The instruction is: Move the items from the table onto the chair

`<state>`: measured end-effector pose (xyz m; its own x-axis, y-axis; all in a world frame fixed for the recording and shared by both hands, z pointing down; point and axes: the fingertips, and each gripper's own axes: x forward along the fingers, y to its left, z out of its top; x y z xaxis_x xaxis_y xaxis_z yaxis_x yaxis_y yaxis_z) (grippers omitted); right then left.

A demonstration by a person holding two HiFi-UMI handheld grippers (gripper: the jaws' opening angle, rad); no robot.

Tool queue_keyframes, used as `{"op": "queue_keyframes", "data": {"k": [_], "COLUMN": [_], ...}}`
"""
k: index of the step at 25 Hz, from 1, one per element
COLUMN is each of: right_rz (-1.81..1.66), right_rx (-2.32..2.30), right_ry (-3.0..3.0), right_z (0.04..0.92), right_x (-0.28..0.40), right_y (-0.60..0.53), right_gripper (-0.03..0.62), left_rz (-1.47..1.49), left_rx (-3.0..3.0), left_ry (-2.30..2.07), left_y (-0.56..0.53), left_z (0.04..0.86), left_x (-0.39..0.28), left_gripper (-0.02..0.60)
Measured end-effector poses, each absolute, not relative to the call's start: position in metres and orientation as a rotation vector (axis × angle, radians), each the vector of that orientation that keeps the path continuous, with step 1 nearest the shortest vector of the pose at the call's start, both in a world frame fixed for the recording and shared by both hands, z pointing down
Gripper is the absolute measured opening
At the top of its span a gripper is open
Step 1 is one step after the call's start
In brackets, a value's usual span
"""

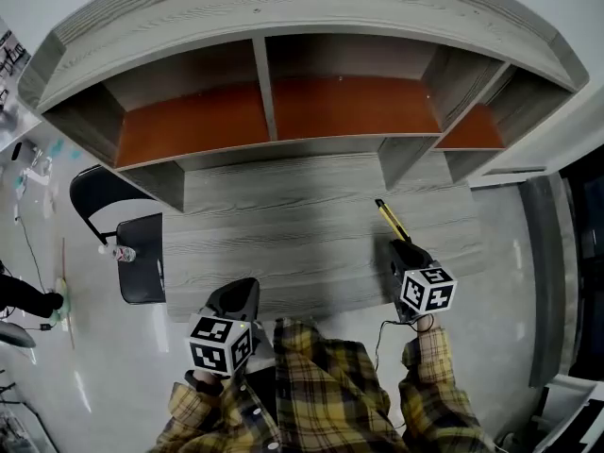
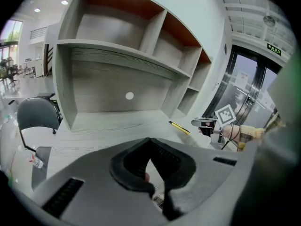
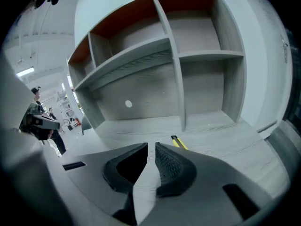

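A yellow utility knife (image 1: 392, 220) lies on the grey wood table (image 1: 283, 243), right of the middle; it also shows in the left gripper view (image 2: 179, 127) and just beyond the jaws in the right gripper view (image 3: 178, 142). My right gripper (image 1: 400, 245) hovers just short of the knife's near end, its jaws (image 3: 151, 146) all but shut, with only a thin slit and nothing in it. My left gripper (image 1: 245, 287) sits at the table's front edge, shut and empty (image 2: 150, 140). The black chair (image 1: 142, 253) stands left of the table with a small bottle (image 1: 120, 252) on its seat.
A hutch (image 1: 274, 92) with open grey compartments and orange back panels rises along the table's far side. A glass door (image 2: 244, 93) lies to the right. Cables and small items lie on the floor (image 1: 38, 281) left of the chair.
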<state>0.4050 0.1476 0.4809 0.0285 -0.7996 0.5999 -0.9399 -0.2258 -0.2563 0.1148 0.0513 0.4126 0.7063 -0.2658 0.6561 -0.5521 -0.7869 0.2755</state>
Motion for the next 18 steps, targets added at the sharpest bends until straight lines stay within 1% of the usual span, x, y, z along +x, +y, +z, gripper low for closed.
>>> {"op": "queue_keyframes", "data": {"k": [1, 2, 3, 5, 13, 18], "right_rz": [0.988, 1.000, 1.009, 1.008, 0.993, 1.005], "right_rx": [2.085, 2.080, 2.073, 2.036, 1.799, 1.725], "right_ry": [-1.794, -1.784, -1.773, -1.744, -1.652, -1.602], "right_z": [0.491, 0.501, 0.510, 0.529, 0.586, 0.604], "right_x": [0.417, 0.428, 0.437, 0.453, 0.485, 0.487], "right_y": [0.149, 0.150, 0.150, 0.148, 0.139, 0.141], "right_gripper": [0.055, 0.100, 0.121, 0.142, 0.179, 0.178], "left_rz": [0.861, 0.875, 0.888, 0.916, 0.967, 0.953], "left_rx": [2.457, 2.459, 2.461, 2.463, 2.434, 2.422], "left_ry": [-0.623, -0.620, -0.619, -0.621, -0.662, -0.692], "left_y": [0.054, 0.056, 0.057, 0.059, 0.060, 0.056], "left_z": [0.413, 0.413, 0.413, 0.412, 0.419, 0.419], "left_x": [0.118, 0.122, 0.125, 0.129, 0.129, 0.132], "left_gripper": [0.005, 0.005, 0.005, 0.005, 0.005, 0.005]}}
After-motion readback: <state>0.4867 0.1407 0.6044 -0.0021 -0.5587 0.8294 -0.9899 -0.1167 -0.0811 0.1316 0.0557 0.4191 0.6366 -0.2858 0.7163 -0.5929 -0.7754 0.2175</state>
